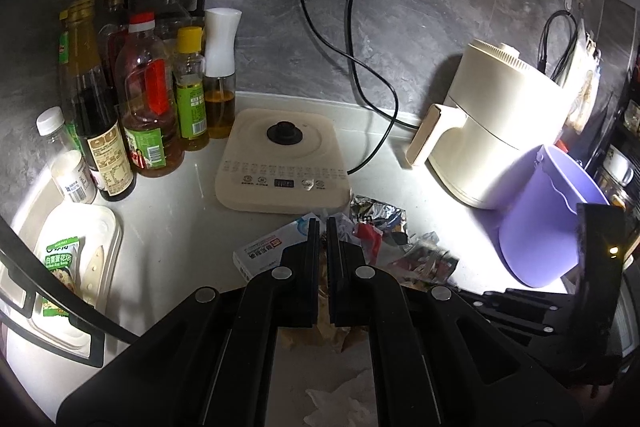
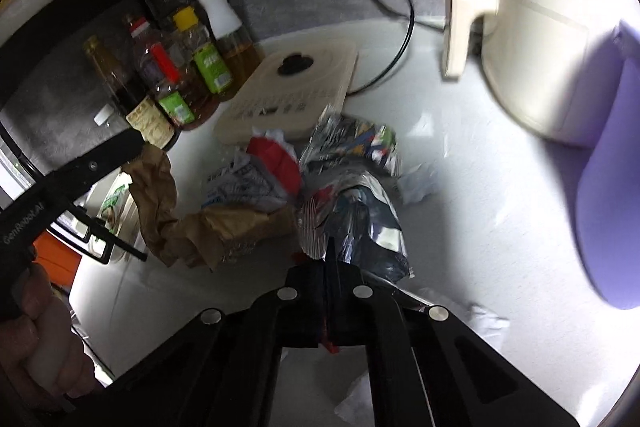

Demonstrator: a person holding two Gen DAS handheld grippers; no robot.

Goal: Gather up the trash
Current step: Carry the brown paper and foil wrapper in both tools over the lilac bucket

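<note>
My left gripper [image 1: 323, 227] is shut on a crumpled brown paper bag [image 2: 160, 195]. In the right wrist view the bag hangs from it at the left. My right gripper [image 2: 326, 251] is shut on a silver foil wrapper [image 2: 352, 223] at the near edge of a trash pile on the white counter [image 1: 180, 227]. The pile holds a red and white wrapper [image 2: 276, 155], a printed foil pack [image 2: 356, 139] and a small white and blue box [image 1: 264, 251]. A purple bin [image 1: 548, 219] stands to the right, its side visible [image 2: 612, 187] beside my right gripper.
Several sauce and oil bottles [image 1: 148, 107] line the back left. A cream kettle base [image 1: 284, 159] sits behind the pile and a cream air fryer [image 1: 492, 131] at the right, with black cords [image 1: 360, 75] from the wall sockets. White tissues [image 2: 416, 183] lie loose. A white tray [image 1: 76, 267] is at the left.
</note>
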